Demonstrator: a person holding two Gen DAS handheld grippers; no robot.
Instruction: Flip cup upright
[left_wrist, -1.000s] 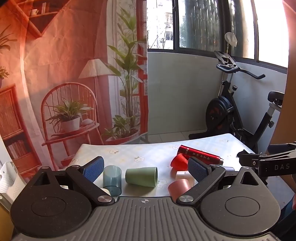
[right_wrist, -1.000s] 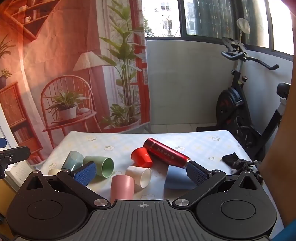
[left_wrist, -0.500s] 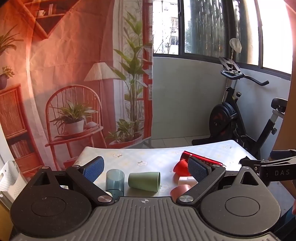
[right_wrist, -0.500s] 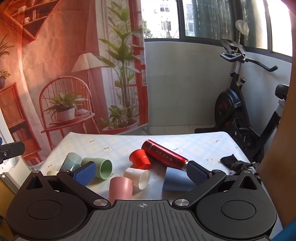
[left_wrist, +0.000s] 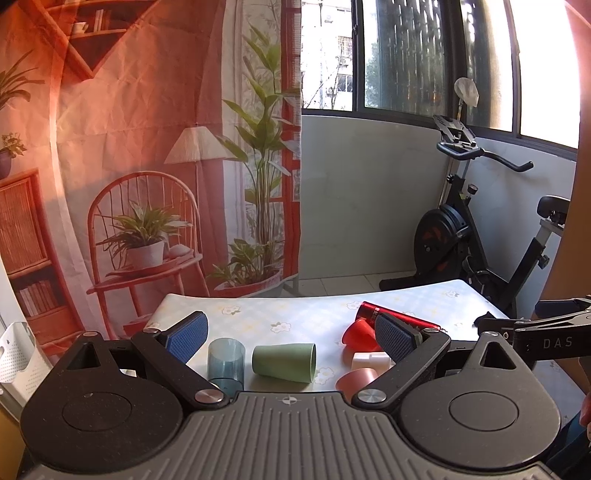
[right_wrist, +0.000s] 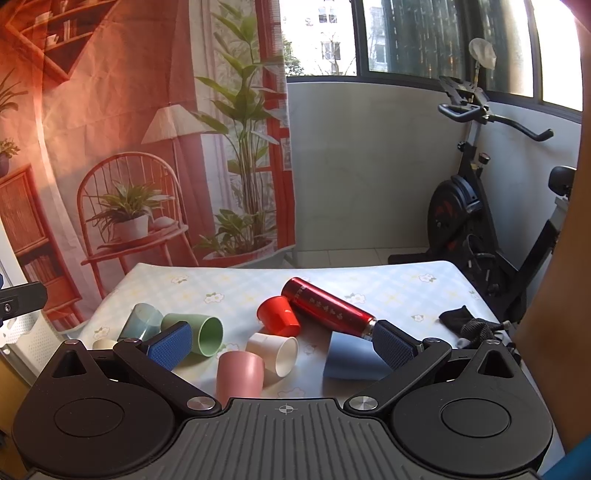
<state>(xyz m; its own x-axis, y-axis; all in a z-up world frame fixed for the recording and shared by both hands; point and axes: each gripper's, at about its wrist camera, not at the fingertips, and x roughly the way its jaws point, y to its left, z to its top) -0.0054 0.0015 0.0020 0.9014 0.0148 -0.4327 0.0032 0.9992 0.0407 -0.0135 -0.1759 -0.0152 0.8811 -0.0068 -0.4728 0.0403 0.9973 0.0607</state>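
Observation:
Several cups sit on the flowered table (right_wrist: 332, 275). A green cup (left_wrist: 284, 362) (right_wrist: 197, 334) lies on its side. A clear blue cup (left_wrist: 226, 361) (right_wrist: 142, 325) stands mouth down. A red cup (right_wrist: 277, 315) (left_wrist: 357, 335), a white cup (right_wrist: 275, 350) and a blue cup (right_wrist: 351, 360) lie on their sides. A pink cup (right_wrist: 239, 373) (left_wrist: 357, 377) stands mouth down. My left gripper (left_wrist: 290, 338) is open and empty above the near edge, in front of the green cup. My right gripper (right_wrist: 282, 343) is open and empty above the pink and white cups.
A red flask (right_wrist: 327, 308) lies on the table behind the red cup. A black cloth (right_wrist: 469, 325) lies at the table's right edge. An exercise bike (right_wrist: 491, 221) stands to the right. A white basket (left_wrist: 14, 350) hangs at the left.
Both grippers have tilted up a little and drawn slightly back, so the cups sit lower in both views. Both stay open. No cup has moved.

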